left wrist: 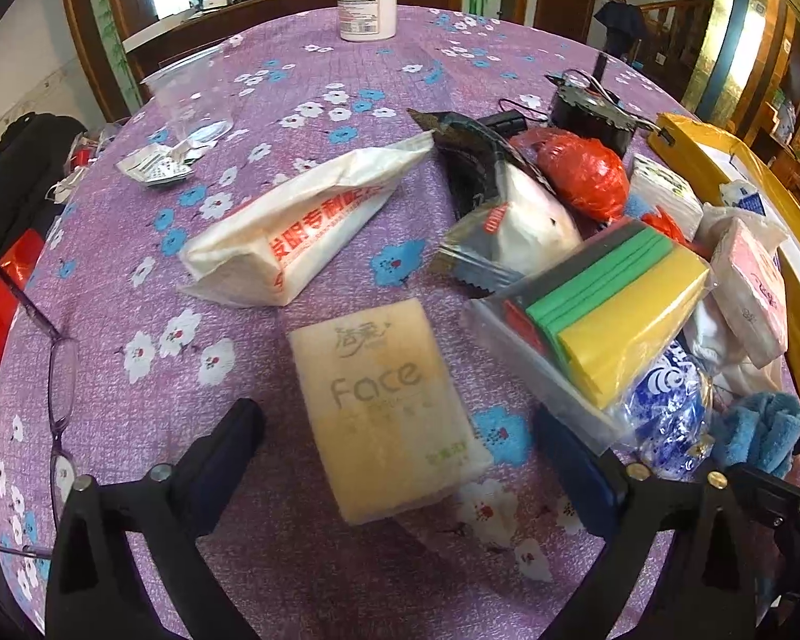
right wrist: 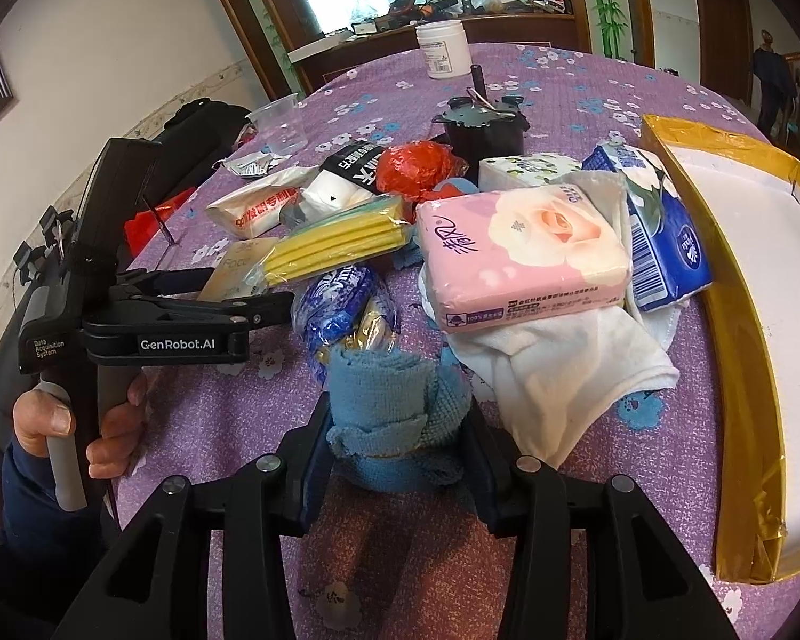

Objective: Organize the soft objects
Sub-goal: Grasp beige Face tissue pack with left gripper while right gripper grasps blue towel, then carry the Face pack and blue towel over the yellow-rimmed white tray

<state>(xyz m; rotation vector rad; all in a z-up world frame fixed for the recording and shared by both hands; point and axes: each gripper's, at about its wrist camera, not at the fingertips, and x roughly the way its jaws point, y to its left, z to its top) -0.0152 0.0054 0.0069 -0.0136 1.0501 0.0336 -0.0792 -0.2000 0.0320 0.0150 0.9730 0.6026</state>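
Observation:
A beige "Face" tissue pack (left wrist: 389, 405) lies on the purple flowered tablecloth (left wrist: 186, 373) between the wide fingers of my left gripper (left wrist: 400, 416), which is open and not touching it. In the right wrist view my right gripper (right wrist: 394, 437) is shut on a rolled blue cloth (right wrist: 389, 400), with both pads against its sides. Ahead of it lie a pink rose tissue pack (right wrist: 522, 256) on a white cloth (right wrist: 560, 373), a blue tissue pack (right wrist: 661, 234) and a bagged stack of yellow and green sponges (left wrist: 629, 309). A white tissue pack with red print (left wrist: 293, 234) lies further left.
A yellow-edged white box (right wrist: 746, 277) stands at the right edge of the table. Also here are a red plastic bag (left wrist: 581, 176), a black device with wires (left wrist: 592, 112), a white jar (left wrist: 367, 8), a clear cup (left wrist: 192, 96), glasses (left wrist: 61, 373) and a blue patterned wrapper (right wrist: 341, 298). A hand (right wrist: 106, 426) holds the left gripper.

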